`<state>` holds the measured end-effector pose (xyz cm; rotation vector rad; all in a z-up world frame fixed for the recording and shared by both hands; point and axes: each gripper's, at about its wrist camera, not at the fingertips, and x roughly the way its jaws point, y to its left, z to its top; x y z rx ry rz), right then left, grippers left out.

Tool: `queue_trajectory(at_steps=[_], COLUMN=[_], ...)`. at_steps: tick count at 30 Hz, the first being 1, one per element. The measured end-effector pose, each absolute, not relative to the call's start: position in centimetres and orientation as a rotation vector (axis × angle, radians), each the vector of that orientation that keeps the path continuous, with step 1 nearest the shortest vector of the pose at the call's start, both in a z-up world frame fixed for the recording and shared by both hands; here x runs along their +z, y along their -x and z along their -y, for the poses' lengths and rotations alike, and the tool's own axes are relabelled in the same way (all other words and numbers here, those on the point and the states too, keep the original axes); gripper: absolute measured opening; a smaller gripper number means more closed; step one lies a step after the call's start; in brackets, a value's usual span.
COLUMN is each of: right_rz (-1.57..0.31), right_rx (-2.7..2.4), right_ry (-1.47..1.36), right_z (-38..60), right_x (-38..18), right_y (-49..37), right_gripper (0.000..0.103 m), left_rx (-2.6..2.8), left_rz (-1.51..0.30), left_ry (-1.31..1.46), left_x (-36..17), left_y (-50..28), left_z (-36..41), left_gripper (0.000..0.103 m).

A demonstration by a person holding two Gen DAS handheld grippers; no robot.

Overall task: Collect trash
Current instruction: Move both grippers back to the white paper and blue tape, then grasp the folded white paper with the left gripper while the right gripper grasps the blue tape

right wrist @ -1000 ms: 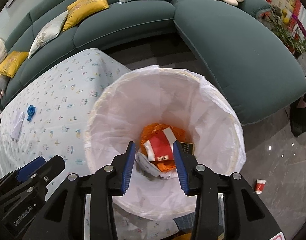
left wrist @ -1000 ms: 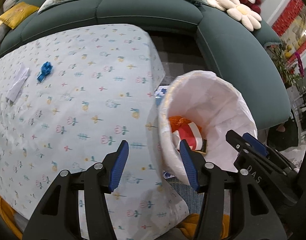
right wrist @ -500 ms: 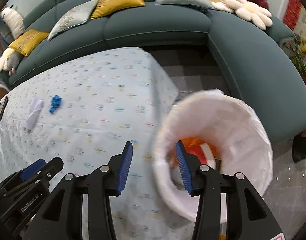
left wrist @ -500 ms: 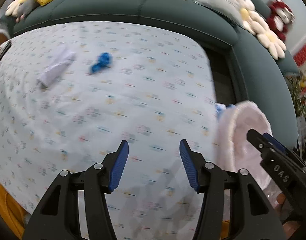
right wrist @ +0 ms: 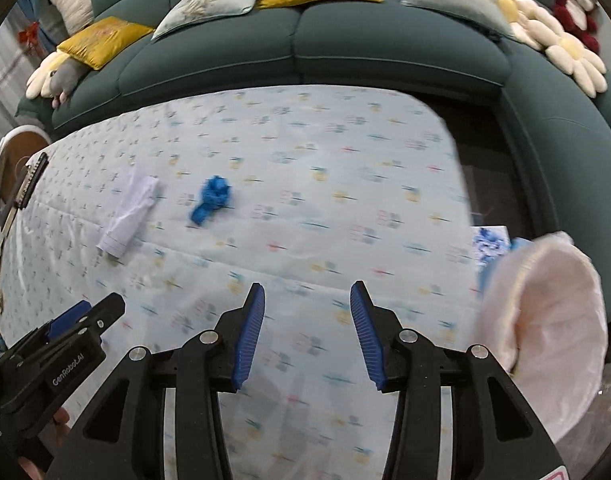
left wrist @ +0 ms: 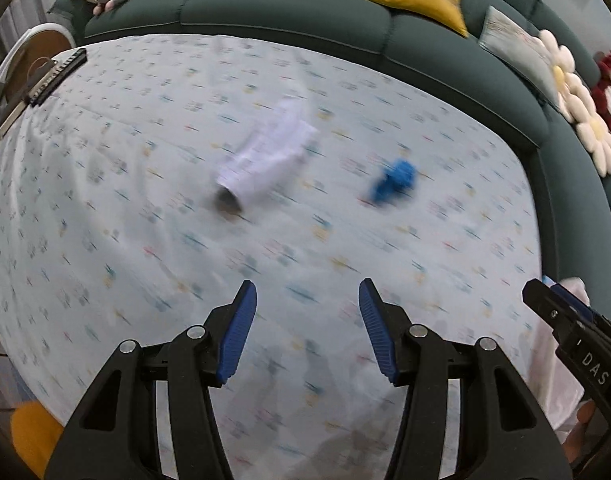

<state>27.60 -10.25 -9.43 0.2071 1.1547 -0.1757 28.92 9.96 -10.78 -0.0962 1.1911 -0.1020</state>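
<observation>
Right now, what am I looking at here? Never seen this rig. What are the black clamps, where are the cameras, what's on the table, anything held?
No robot: a person carries a handheld gripper in each hand. Each gripper has a fisheye camera that looks forward along its two blue-padded fingers.

One picture is from the left gripper, the other from the right gripper. Each also catches the other gripper at its edge.

Both hang over a table under a flowered cloth, with a green sofa behind. On the cloth lie a white paper and a blue scrap. A bin with a white liner stands off the table's right end.

Both grippers are open, with nothing between the fingers.
</observation>
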Motion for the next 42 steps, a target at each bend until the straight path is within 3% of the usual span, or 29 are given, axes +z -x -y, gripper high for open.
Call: queue_trajectory(at_steps=[22, 26, 28, 32, 42], right_rz=[-1.229, -1.237, -1.238, -1.227, -1.185], right_rx=[-0.177, -0.174, -0.175, -0.176, -0.129], right_ry=[-0.241, -0.230, -0.224, -0.228, -0.180], right_z=[4.2, 4.0, 3.9, 3.9, 3.8], right_x=[-15.4, -16.0, -16.3, -16.4, -14.5], right_y=[-39.6, -40.3, -40.5, -40.6, -38.2], right_gripper=[0.044, 0.044, 0.030, 0.024, 0.020], left_rx=[-0.162, -0.185, -0.194, -0.231, -0.229], left_rz=[-1.252, -1.239, -1.235, -1.257, -1.227], left_ry=[0.159, 0.151, 0.142, 0.142, 0.160], left_x=[-16.3, -16.3, -16.4, -16.6, -15.4], left_y=[-38.5, -38.9, -39.0, -39.2, -36.8], left_z=[-14.1, -13.7, -13.4, -12.9, -13.1], left_gripper=[0.050, 0.042, 0.034, 0.003, 0.000])
